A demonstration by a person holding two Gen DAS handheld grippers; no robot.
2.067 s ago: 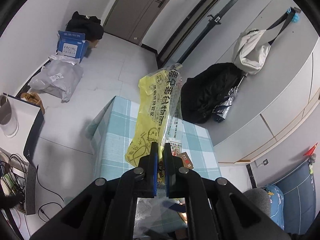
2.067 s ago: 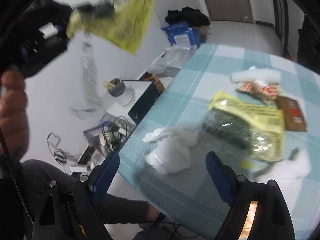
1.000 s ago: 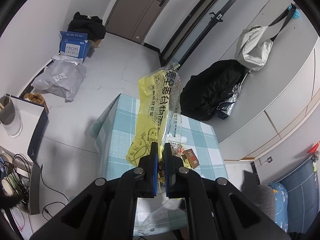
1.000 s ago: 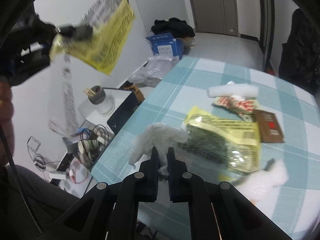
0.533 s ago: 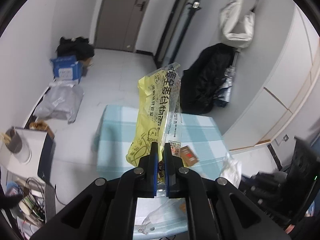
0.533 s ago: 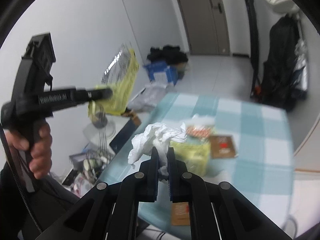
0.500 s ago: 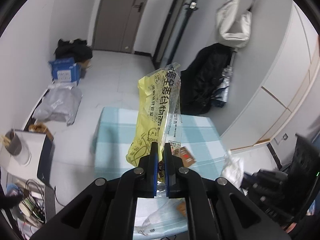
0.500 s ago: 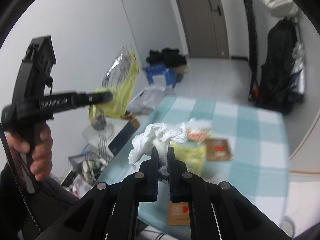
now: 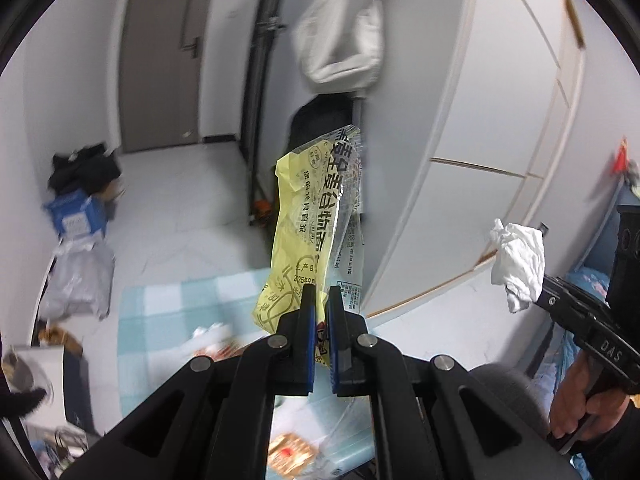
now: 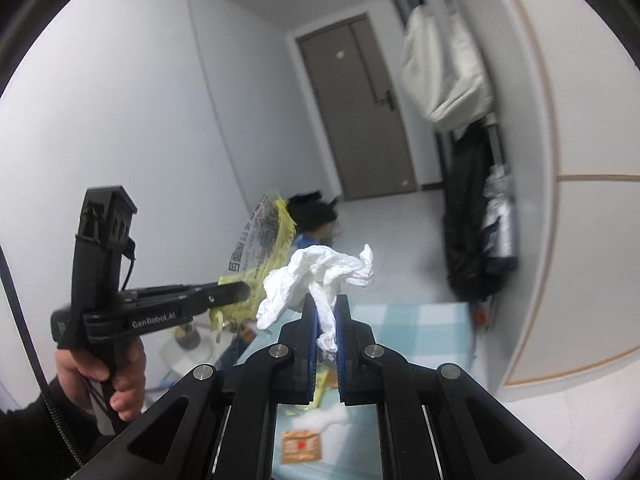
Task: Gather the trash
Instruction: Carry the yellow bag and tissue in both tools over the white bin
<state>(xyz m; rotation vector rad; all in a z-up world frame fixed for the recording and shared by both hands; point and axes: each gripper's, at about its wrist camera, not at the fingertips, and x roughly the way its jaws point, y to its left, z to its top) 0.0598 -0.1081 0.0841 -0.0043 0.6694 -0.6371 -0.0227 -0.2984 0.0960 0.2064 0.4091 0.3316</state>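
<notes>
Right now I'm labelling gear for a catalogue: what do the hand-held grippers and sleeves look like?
Both are matte black with silver screws and blue finger pads. The left hand-held gripper reads "GenRobot.AI"; the right hand-held gripper reads "DAS". The left sleeve is dark with a zipper.

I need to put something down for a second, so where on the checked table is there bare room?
The far end of the checked table, toward the black coat, looks bare. The near end is crowded: a brown packet, a white wad and other wrappers lie there. The rest is hidden behind the hand-held grippers.
</notes>
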